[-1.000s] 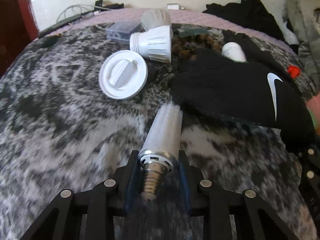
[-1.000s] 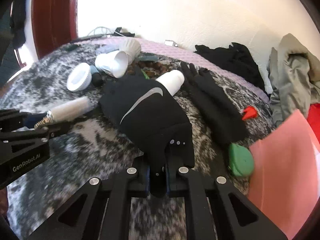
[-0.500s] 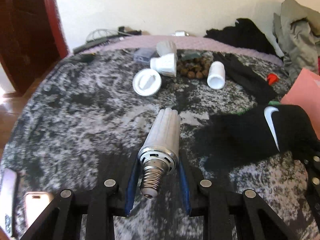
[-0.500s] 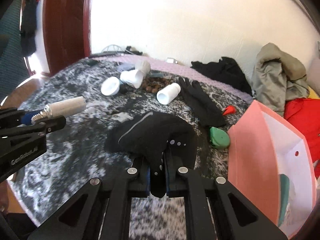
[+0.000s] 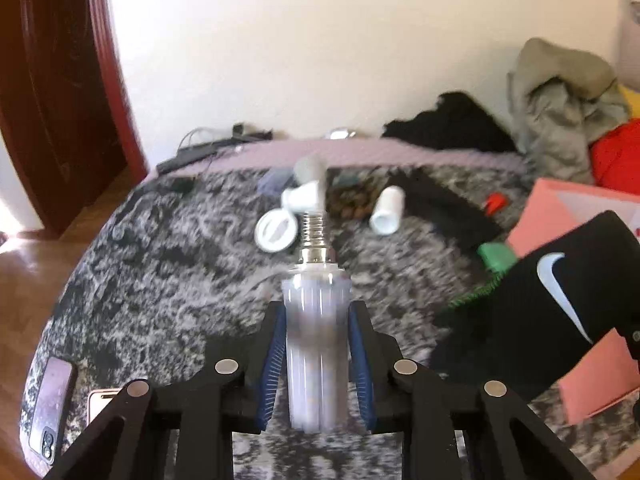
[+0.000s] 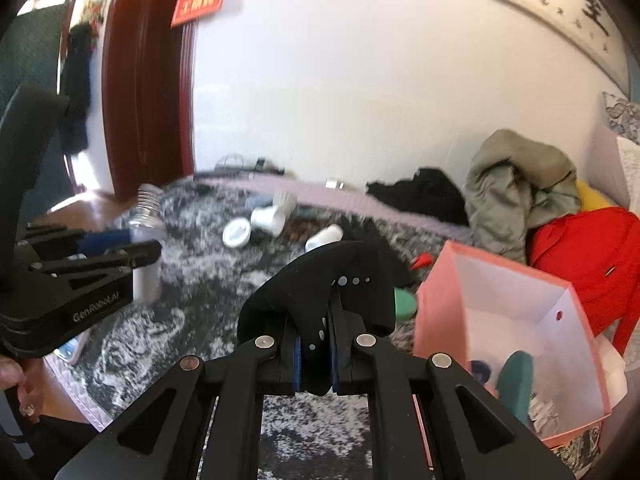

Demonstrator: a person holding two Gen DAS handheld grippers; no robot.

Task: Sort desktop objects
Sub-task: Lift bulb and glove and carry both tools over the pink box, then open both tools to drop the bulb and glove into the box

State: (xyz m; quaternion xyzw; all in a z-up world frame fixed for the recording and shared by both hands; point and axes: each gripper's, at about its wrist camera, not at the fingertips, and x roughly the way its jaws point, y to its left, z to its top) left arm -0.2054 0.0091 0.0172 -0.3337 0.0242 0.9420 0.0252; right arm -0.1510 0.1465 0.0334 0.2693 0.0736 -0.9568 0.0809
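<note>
Left gripper (image 5: 316,364): matte black frame, angular linkage arms with triangular cut-outs, round silver screw heads at the joints, blue ribbed pads (image 5: 273,364) lining the inner faces of both fingers. Right gripper (image 6: 314,354): same black build, silver screws, blue pads on the inner faces. White "GenRobot.AI" lettering on the left gripper's side, seen from the right wrist. Bare skin of a hand (image 6: 18,390) just below that lettering, fingernails visible.

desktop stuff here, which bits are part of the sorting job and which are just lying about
Part of the job:
- bulb, in the left tongs
- black glove, in the right tongs
- pink box
- white bottle, white lid

Lying about:
- grey jacket
- red garment
- phone
</note>
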